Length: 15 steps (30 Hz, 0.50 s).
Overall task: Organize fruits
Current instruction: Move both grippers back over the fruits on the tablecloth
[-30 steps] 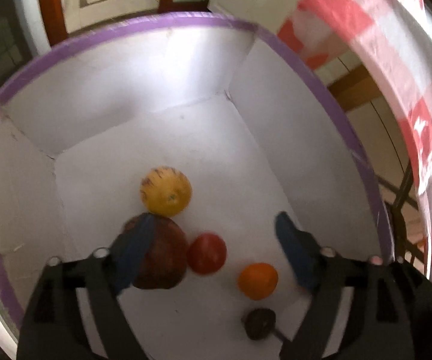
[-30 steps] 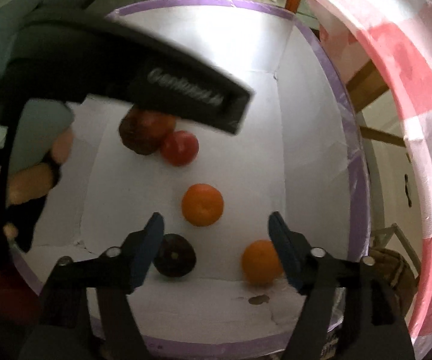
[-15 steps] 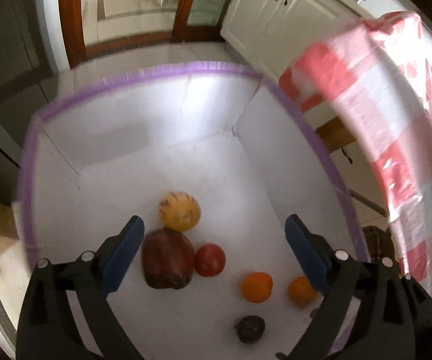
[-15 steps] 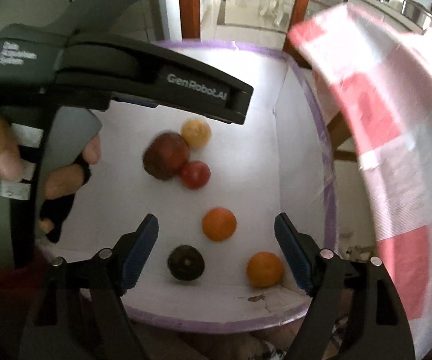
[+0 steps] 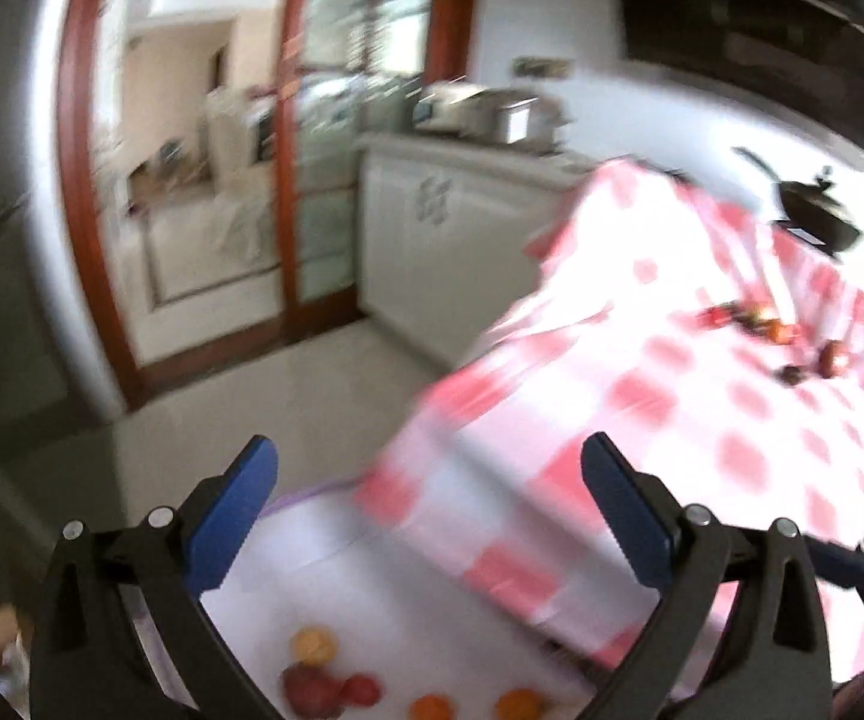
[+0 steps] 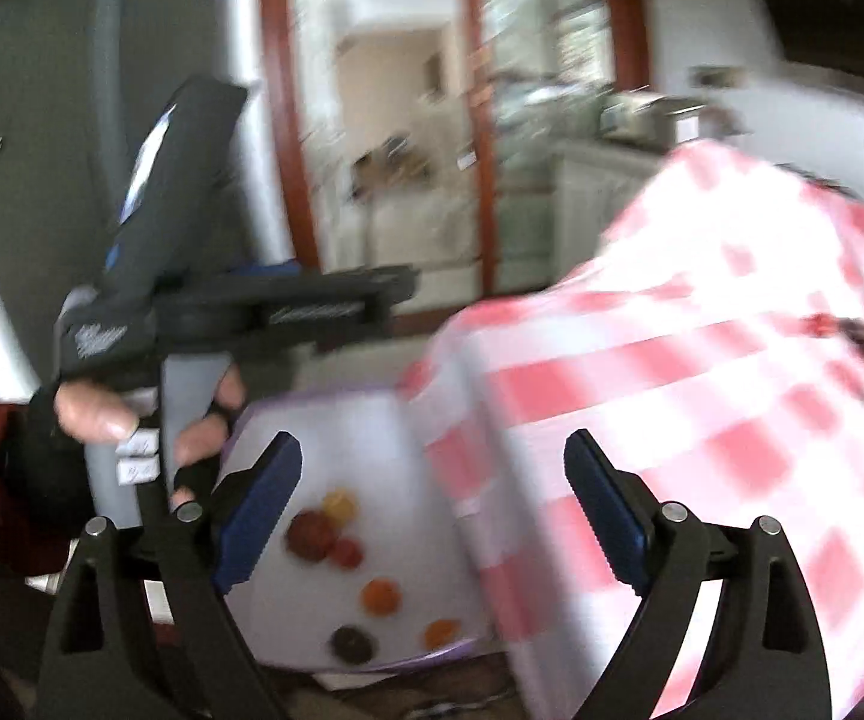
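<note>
Both grippers, left (image 5: pixel 429 468) and right (image 6: pixel 432 462), opening, empty. Could bruise or scatter fruit (image 5: pixel 774 330) at two o'clock on table (image 5: pixel 702 420) if approached fast.

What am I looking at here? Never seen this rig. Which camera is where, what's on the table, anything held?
No robot arm: a person holds a two-finger gripper in each hand, each with a fisheye camera looking along its fingers. One picture looks out from the left gripper, the other from the right gripper, which also sees the left hand on its handle. Both pairs of jaws are opening, with nothing between them. Below is a white box with a purple rim, holding six fruits, among them an orange and a dark round fruit. More fruit, blurred, lies on the red-checked tablecloth.
</note>
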Available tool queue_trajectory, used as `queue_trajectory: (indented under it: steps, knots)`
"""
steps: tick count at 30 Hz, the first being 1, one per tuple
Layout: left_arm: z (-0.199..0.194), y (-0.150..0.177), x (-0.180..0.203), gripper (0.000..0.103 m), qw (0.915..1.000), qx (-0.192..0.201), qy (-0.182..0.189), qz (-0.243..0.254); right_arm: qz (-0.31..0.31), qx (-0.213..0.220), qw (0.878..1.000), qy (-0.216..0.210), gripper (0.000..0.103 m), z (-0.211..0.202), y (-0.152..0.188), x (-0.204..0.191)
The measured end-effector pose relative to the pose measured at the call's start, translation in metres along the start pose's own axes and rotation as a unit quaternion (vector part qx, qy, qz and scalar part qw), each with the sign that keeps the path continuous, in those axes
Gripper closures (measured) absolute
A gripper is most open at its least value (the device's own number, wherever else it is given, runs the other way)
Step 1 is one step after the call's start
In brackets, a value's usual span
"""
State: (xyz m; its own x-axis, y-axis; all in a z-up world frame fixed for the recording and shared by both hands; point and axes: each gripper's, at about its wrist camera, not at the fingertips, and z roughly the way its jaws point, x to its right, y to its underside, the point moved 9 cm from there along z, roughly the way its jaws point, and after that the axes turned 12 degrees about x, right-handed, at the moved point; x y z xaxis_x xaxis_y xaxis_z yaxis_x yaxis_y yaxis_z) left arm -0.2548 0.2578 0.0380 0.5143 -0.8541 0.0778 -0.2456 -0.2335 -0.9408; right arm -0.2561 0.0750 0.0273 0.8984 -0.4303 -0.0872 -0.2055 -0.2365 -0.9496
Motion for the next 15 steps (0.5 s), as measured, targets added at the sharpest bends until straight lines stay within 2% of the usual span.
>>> queue_trajectory:
  steps: [3, 6, 7, 11, 15]
  knots:
    - [0.011, -0.015, 0.058, 0.002, 0.9988, 0.003, 0.045, 0.02, 0.037, 0.029, 0.996, 0.07, 0.016, -0.024, -0.015, 0.056]
    - [0.036, -0.021, 0.125, 0.002, 0.994, -0.033, 0.102, 0.023, 0.084, 0.037, 0.984, 0.151, 0.016, -0.04, -0.011, 0.12]
    - [0.044, -0.019, 0.138, 0.002, 0.9928, -0.039, 0.111, 0.024, 0.099, 0.038, 0.979, 0.175, 0.016, -0.042, -0.003, 0.139]
    - [0.095, -0.002, 0.224, 0.002, 0.9818, -0.089, 0.157, 0.059, 0.174, 0.03, 0.945, 0.276, 0.016, -0.07, 0.014, 0.223]
    - [0.131, 0.021, 0.28, 0.002, 0.9714, -0.125, 0.195, 0.053, 0.229, 0.017, 0.907, 0.352, 0.016, -0.088, 0.039, 0.292]
